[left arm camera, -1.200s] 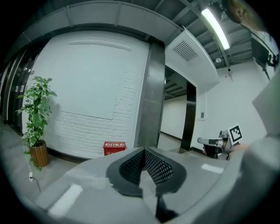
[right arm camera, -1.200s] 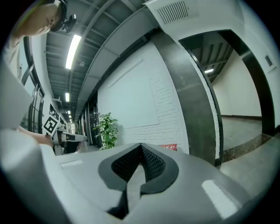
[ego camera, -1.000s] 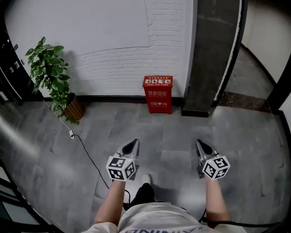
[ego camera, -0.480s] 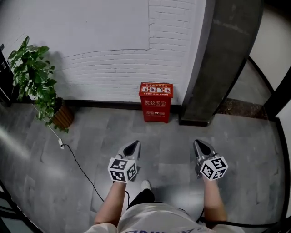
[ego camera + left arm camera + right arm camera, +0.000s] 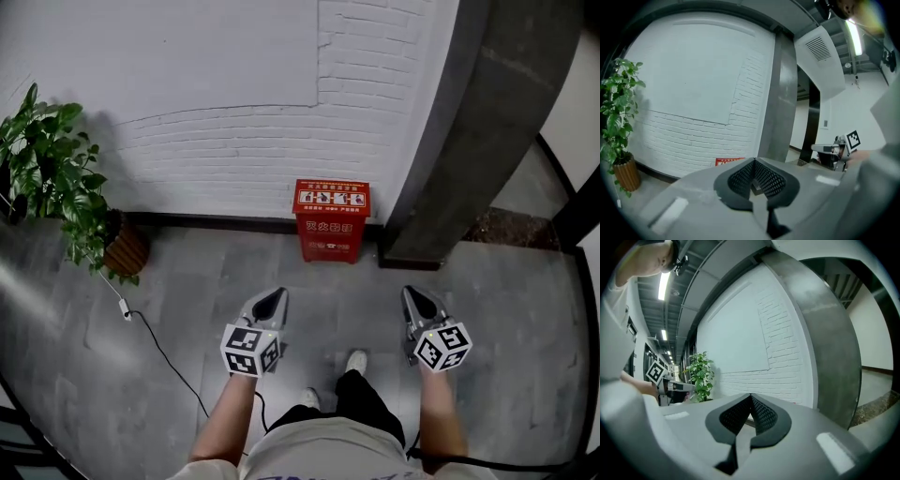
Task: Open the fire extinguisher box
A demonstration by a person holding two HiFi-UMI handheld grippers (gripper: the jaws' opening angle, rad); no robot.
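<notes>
Red metal marks my target. The fire extinguisher box [image 5: 331,220] stands at the far edge of the grey tiled floor [image 5: 187,300], backed against the foot of the white brick wall [image 5: 225,141] and just left of the dark pillar [image 5: 487,141]. Its lid looks down and its front looks shut, so I judge that none of the opening is done. I cannot pick out a latch or handle from here.

The left tongs [image 5: 273,299] are pressed together with nothing between them. Their own camera shows the two mesh-faced tips meeting in a point, with the box as a red strip low on the wall beyond. The right tongs [image 5: 415,298] are likewise pressed together and empty. Both hang over the floor, well short of the box, one to each side of its line and pointing toward the wall.

A potted plant [image 5: 70,187] stands by the same wall toward the floor's far left. A thin cable [image 5: 159,352] trails from near it across the tiles toward the near edge. Neither lies between the tongs and the box.

As I read it, the whole job is left. I must close the gap and get down to the box's level. Then I must spread one pair of tongs, find the lid's edge or catch, and swing it open.
</notes>
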